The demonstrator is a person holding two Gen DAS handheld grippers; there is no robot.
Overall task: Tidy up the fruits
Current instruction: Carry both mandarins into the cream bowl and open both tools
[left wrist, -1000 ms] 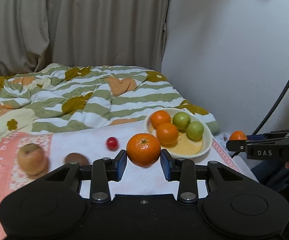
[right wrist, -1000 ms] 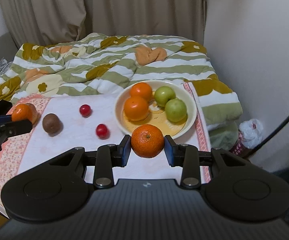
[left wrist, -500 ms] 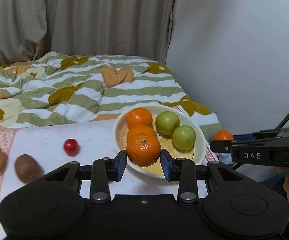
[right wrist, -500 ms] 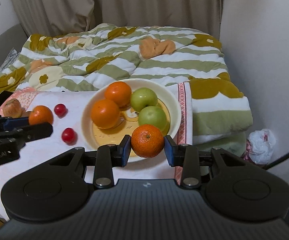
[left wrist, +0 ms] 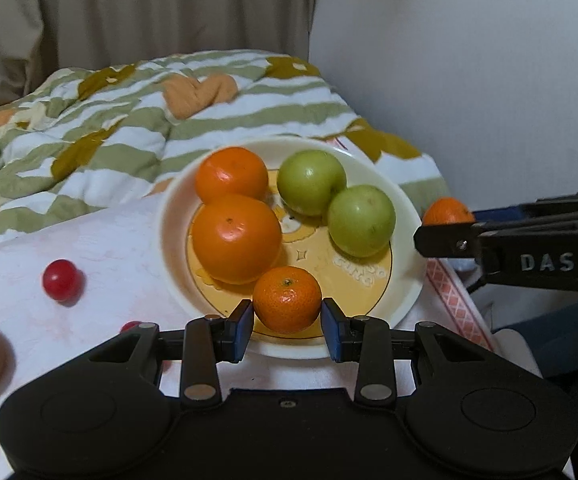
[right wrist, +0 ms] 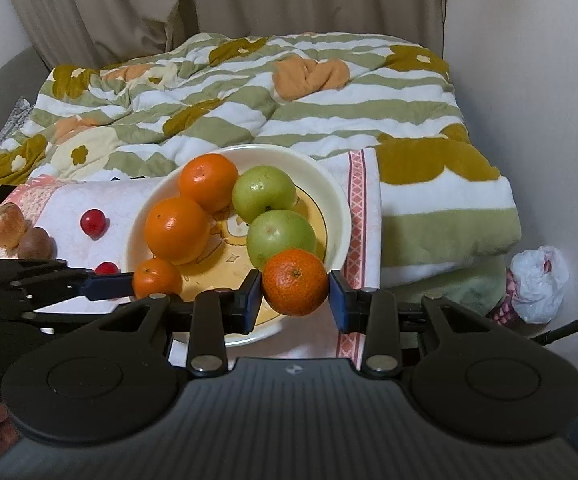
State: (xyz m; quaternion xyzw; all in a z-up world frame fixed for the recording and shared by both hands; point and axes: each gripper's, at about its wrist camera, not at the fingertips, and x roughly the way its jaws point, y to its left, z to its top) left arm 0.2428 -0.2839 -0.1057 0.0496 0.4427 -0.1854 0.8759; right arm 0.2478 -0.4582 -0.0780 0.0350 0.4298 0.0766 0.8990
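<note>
A cream bowl [left wrist: 405,216] [right wrist: 335,200] holds two oranges [left wrist: 236,238] [right wrist: 177,230] and two green apples [left wrist: 361,220] [right wrist: 281,236]. My left gripper [left wrist: 287,320] is shut on a small mandarin [left wrist: 287,304] and holds it low over the bowl's near rim; that gripper also shows in the right wrist view [right wrist: 129,280]. My right gripper [right wrist: 295,296] is shut on another mandarin [right wrist: 295,282] at the bowl's right front edge; it also shows in the left wrist view [left wrist: 445,224].
The bowl stands on a white cloth [left wrist: 121,248] with pink borders. Two red cherry tomatoes [right wrist: 93,222] [right wrist: 106,269], a kiwi [right wrist: 35,242] and a brownish apple [right wrist: 7,224] lie to the left. A striped quilt [right wrist: 289,100] lies behind, a wall on the right.
Both grippers have moved in toward the bowl with their mandarins. The left mandarin is now lower, over the bowl's near rim. The right one has come over the right front edge.
</note>
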